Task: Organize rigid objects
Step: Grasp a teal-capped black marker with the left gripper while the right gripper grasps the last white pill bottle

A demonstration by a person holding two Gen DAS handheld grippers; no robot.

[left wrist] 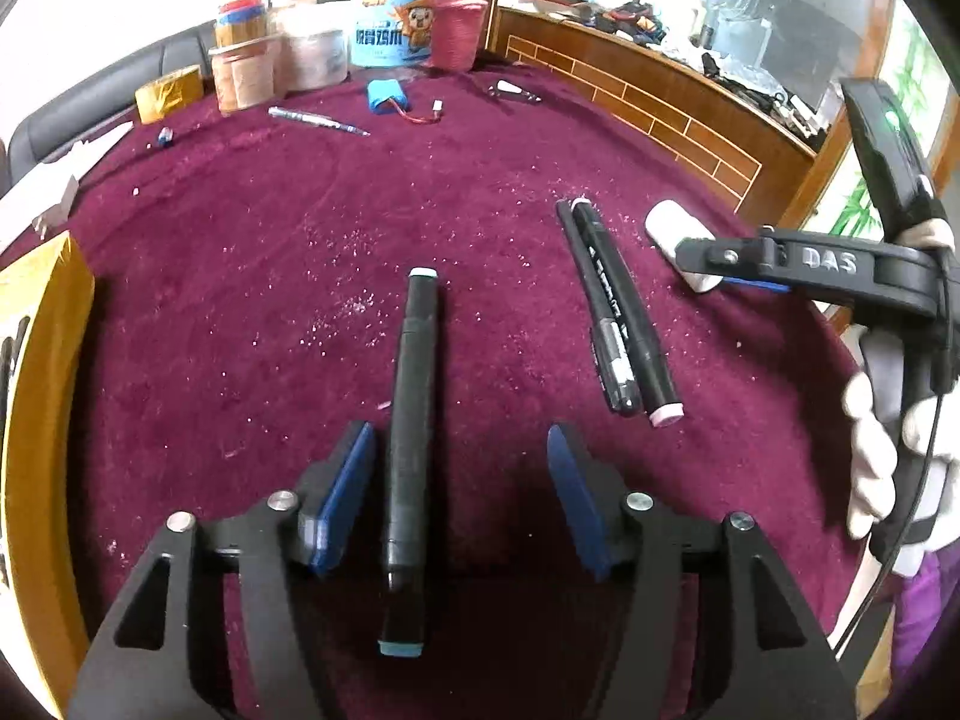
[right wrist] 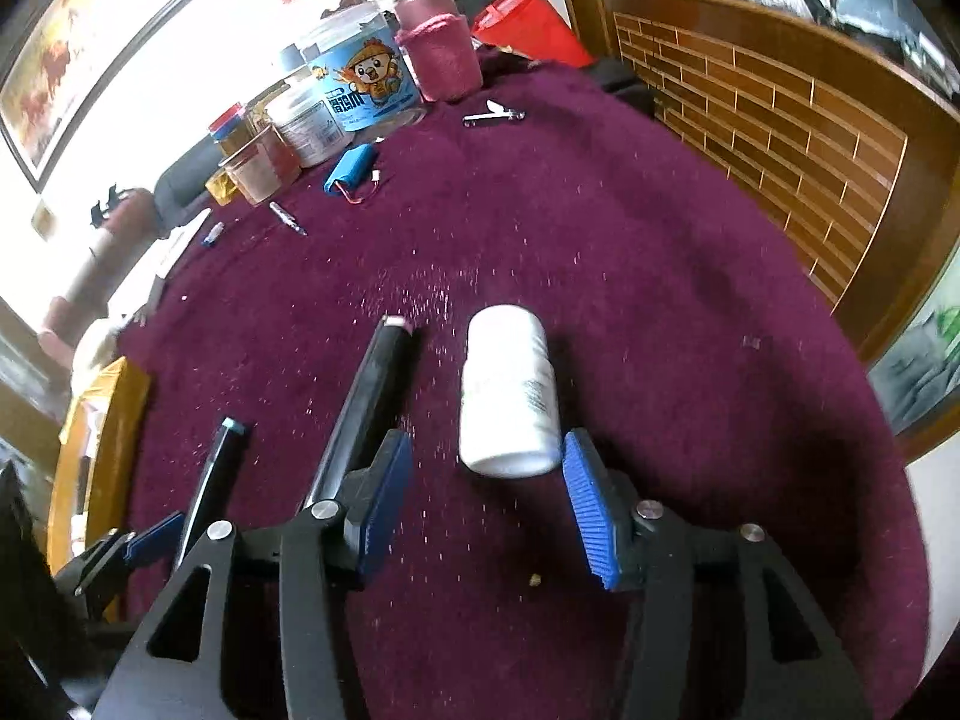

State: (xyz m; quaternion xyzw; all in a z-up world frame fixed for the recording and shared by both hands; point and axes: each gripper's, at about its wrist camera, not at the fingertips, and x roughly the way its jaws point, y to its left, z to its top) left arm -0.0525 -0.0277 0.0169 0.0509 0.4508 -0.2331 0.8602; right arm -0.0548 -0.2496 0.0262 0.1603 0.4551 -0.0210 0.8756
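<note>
Black and blunt-ended, the teal-capped marker [left wrist: 410,438] lay on the maroon cloth [left wrist: 252,276] between the jaws of the left gripper [left wrist: 459,501], close to the left pad and apart from the right one; those jaws stood part open and pressed on nothing, so the marker looked released rather than held. Out beyond the right jaw lay two black pens [left wrist: 618,312] side by side, touching, their far ends angled away; further to that side the white bottle [right wrist: 510,396] lay on its side, its near end just ahead of the right gripper [right wrist: 486,504] and just beside that gripper's right pad, with clear cloth between it and the left pad; those jaws too were part open and empty.

I judged the step in hand to be laying the items out in a row, each just set down. The next move would call for lifting both grippers clear without nudging marker or bottle, since the bottle could roll; then reaching for a stray piece at the far side, such as the blue battery pack [left wrist: 391,93] or the silver pen [left wrist: 318,121] near the jars [left wrist: 312,54].
</note>
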